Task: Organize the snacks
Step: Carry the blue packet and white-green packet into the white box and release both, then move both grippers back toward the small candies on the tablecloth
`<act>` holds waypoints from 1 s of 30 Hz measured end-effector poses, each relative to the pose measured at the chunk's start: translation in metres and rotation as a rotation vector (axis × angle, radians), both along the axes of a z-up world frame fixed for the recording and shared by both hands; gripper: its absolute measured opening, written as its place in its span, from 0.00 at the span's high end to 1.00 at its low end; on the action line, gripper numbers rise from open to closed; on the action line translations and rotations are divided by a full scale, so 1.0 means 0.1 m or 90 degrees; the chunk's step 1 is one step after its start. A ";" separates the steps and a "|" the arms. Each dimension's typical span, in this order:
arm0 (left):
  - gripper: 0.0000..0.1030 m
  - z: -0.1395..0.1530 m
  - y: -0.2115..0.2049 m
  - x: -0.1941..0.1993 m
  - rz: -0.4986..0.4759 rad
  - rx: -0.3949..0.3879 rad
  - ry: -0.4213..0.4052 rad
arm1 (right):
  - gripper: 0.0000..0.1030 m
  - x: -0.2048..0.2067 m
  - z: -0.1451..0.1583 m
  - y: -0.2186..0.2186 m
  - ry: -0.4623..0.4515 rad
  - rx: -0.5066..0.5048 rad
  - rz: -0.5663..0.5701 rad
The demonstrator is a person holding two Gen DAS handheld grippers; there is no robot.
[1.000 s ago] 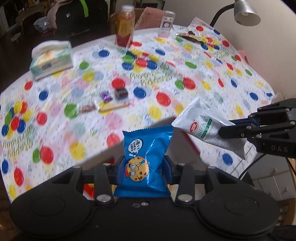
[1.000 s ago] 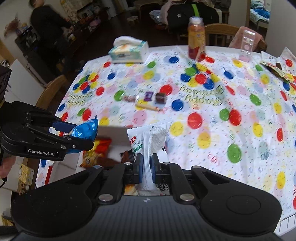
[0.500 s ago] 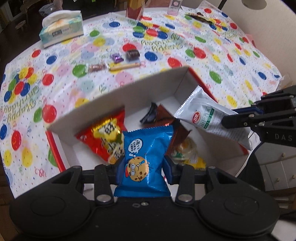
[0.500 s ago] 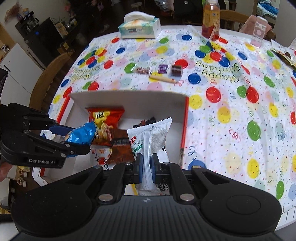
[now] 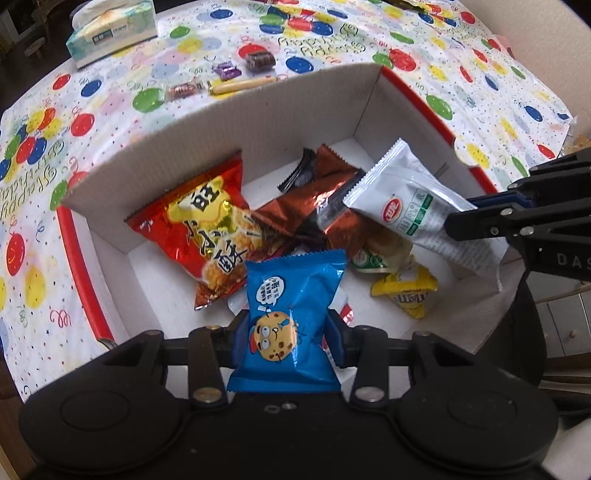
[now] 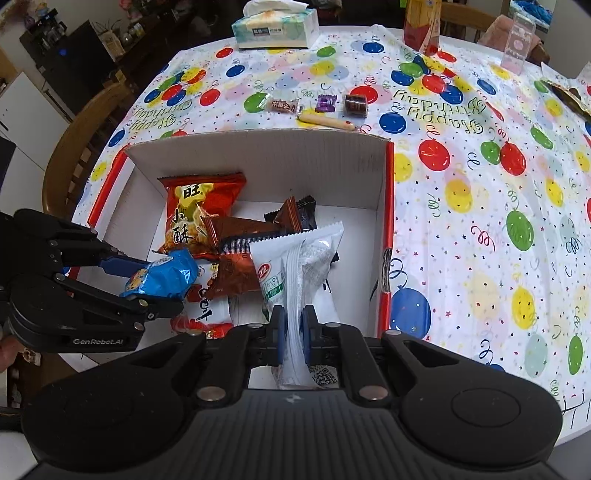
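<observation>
Holding a blue foil cookie packet (image 5: 291,325), the left claw (image 5: 286,334) is clamped on its lower half, above the near edge of the open white cardboard box with red outer sides (image 5: 258,110). Right claw (image 6: 290,325) is pinched on a white plastic snack sachet with a red logo (image 6: 295,273), also raised over the box interior. Both packets are clear of the box floor.

Inside the box: a red-and-gold crisp bag (image 5: 207,225) at left, a brown foil wrapper (image 5: 325,199) in the middle, a small yellow packet (image 5: 410,291) at right.

Beyond the far wall, on the balloon-print cloth covering the desk (image 6: 480,192): a tan stick snack (image 6: 325,121), a purple sweet (image 6: 326,103), a dark brown sweet (image 6: 355,104). Farther back, a tissue box (image 6: 275,27).
</observation>
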State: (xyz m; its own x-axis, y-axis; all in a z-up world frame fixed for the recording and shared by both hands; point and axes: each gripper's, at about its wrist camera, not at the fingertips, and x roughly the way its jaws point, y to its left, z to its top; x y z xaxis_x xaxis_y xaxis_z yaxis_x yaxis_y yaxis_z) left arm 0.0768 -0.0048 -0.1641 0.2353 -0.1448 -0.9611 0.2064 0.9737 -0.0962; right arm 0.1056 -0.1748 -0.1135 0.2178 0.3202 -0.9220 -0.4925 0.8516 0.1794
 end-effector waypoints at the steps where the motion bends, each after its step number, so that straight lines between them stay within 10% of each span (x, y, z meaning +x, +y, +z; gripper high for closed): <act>1: 0.61 -0.02 0.00 0.00 0.001 0.002 0.001 | 0.91 0.00 0.01 0.00 -0.003 0.000 -0.001; 12: 0.45 -0.14 0.02 -0.02 0.007 -0.001 0.006 | 0.89 -0.09 0.04 -0.01 0.001 0.006 0.009; 20: 0.29 0.01 0.03 -0.07 0.010 -0.012 -0.034 | 0.45 -0.19 0.16 0.00 -0.026 0.019 0.015; 30: 0.12 0.39 0.10 -0.11 0.020 -0.027 -0.108 | 0.34 -0.20 0.38 -0.03 -0.056 0.030 -0.003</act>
